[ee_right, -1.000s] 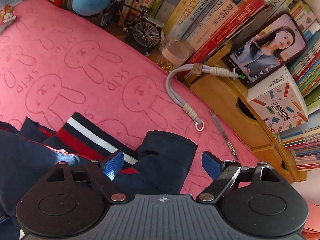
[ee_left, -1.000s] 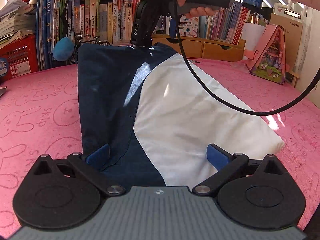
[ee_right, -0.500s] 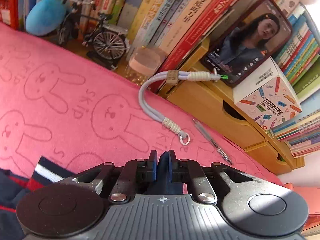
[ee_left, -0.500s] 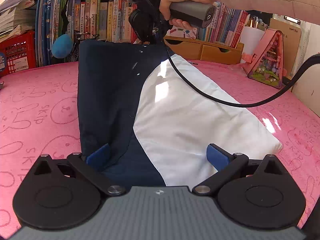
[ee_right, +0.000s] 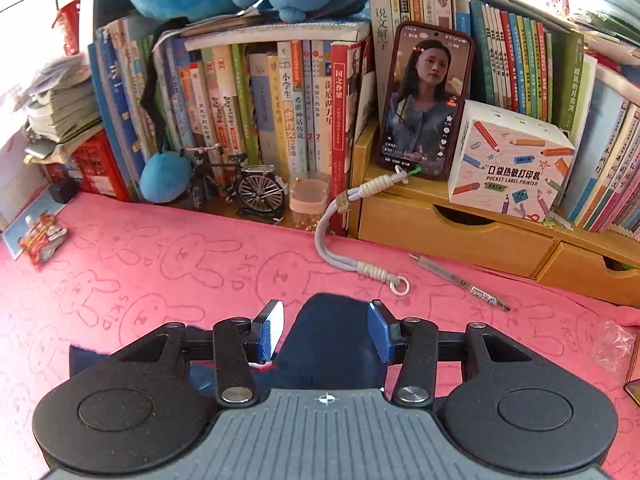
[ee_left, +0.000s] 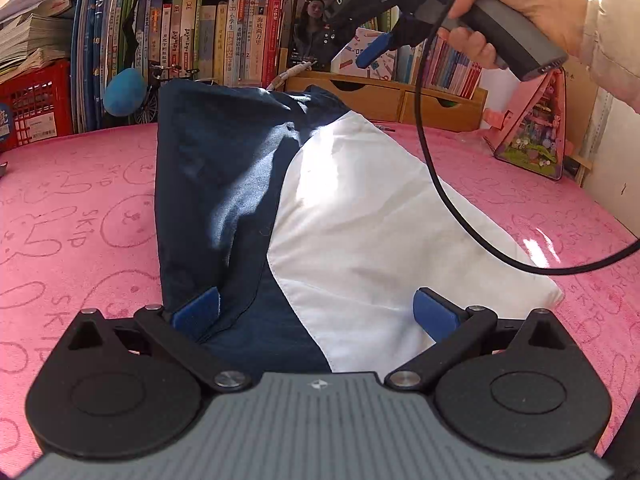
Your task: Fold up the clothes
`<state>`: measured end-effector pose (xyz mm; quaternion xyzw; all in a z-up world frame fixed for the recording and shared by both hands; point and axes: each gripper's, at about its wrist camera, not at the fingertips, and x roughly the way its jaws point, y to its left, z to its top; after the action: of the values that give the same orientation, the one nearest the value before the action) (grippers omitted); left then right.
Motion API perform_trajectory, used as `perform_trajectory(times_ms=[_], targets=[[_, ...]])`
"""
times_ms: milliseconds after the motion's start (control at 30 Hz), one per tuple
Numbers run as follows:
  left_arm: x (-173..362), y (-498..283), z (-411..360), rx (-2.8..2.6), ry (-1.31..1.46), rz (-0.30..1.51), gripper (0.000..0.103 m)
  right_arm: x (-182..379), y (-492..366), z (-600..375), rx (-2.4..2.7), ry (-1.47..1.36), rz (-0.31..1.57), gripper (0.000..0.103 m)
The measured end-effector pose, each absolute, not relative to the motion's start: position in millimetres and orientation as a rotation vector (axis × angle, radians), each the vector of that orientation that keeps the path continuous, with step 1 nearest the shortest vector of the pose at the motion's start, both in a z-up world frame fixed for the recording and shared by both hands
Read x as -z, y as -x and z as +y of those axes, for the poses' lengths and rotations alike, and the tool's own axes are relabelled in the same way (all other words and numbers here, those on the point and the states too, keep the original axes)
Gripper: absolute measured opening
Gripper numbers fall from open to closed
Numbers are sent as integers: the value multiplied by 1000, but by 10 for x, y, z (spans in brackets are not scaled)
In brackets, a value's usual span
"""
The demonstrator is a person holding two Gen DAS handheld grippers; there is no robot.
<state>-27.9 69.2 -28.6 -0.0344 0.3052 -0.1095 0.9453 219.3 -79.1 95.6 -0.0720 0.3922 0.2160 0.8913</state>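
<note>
Navy-and-white garment (ee_left: pixel 320 216) lies flat on the pink bunny-print desk (ee_left: pixel 80 208), folded lengthwise, navy half toward the red crate (ee_left: pixel 36 100), white half toward the pink toy house (ee_left: pixel 536 128); far end reaches toward the wooden drawer unit (ee_left: pixel 400 98). Left gripper (ee_left: pixel 316 312) low over the near hem of the garment, fingers (ee_left: pixel 196 309) spread wide; the blue pads sit over the cloth near its two side edges, nothing pinched between them. Right gripper (ee_left: pixel 376 46) held aloft by a hand (ee_left: pixel 516 12) above the garment's far end, its black cable (ee_left: pixel 432 184) looping down across the white panel. In the right wrist view the right gripper (ee_right: pixel 324 330) has fingers (ee_right: pixel 378 330) partly apart and opening; a navy corner of the garment (ee_right: pixel 332 340) shows in the gap below, and the pads do not press it. Beyond that corner, toward the drawer unit (ee_right: pixel 452 232): a lanyard (ee_right: pixel 340 240), a pen (ee_right: pixel 460 282), a phone (ee_right: pixel 424 100) propped on the drawer unit, and a label printer box (ee_right: pixel 516 160) beside the phone.
</note>
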Motion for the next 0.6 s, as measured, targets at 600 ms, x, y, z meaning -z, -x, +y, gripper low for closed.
perform_trajectory(times_ms=[600], targets=[[206,521,686,167,-31,644,103,-4,-330,-2153,-636,-110,864,71]])
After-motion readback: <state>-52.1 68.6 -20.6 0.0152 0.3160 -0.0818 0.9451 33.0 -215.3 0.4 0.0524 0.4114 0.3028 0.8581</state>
